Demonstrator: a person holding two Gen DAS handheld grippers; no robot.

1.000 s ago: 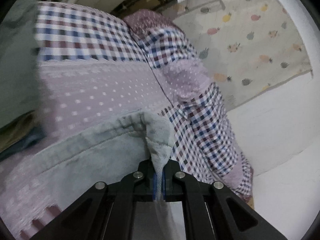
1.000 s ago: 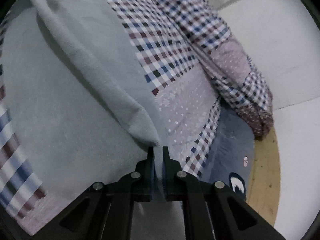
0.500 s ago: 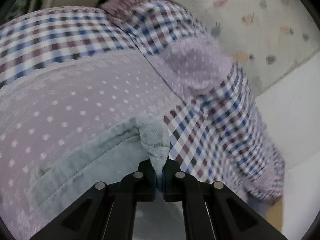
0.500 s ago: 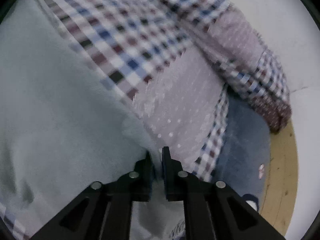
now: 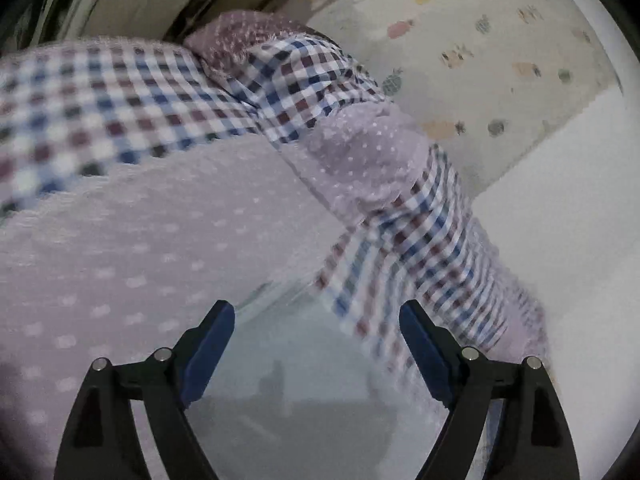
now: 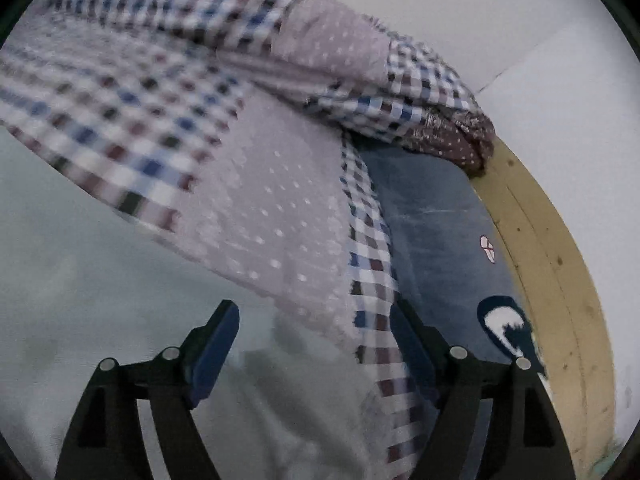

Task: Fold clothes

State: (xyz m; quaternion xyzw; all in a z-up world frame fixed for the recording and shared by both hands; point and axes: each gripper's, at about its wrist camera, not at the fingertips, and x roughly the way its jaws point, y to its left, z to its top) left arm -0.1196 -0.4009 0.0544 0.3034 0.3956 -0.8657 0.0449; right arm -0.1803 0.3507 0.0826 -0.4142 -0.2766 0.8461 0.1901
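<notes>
A: What is seen in the left wrist view?

B: The left gripper (image 5: 316, 332) is seen with its jaws spread wide, and nothing is held between them. A pale grey garment (image 5: 304, 392) is spread low in the frame, under and between the blue pads (image 5: 208, 344). Its outline is blurred, so the kind of garment cannot be told.

A: And what is it laid on?

B: A quilt (image 5: 168, 224) of mauve dotted panels and checked panels is seen under it and beyond it. A bunched roll of the same quilt is seen to the right, running toward the far edge. A fruit-print mat (image 5: 500, 56) is seen beyond, with white floor (image 5: 560, 220) beside it.

A: What is seen in the right wrist view?

B: The right gripper (image 6: 314, 332) is likewise seen with jaws apart and empty. The grey garment (image 6: 100, 280) is spread across the left and lower part of the frame, reaching between the pads (image 6: 212, 344). The quilt (image 6: 264, 208) is seen just beyond the garment's edge. A blue sheet (image 6: 432, 220) with small printed figures is seen to the right of the quilt, bordered by a wooden rail (image 6: 560, 264).
</notes>
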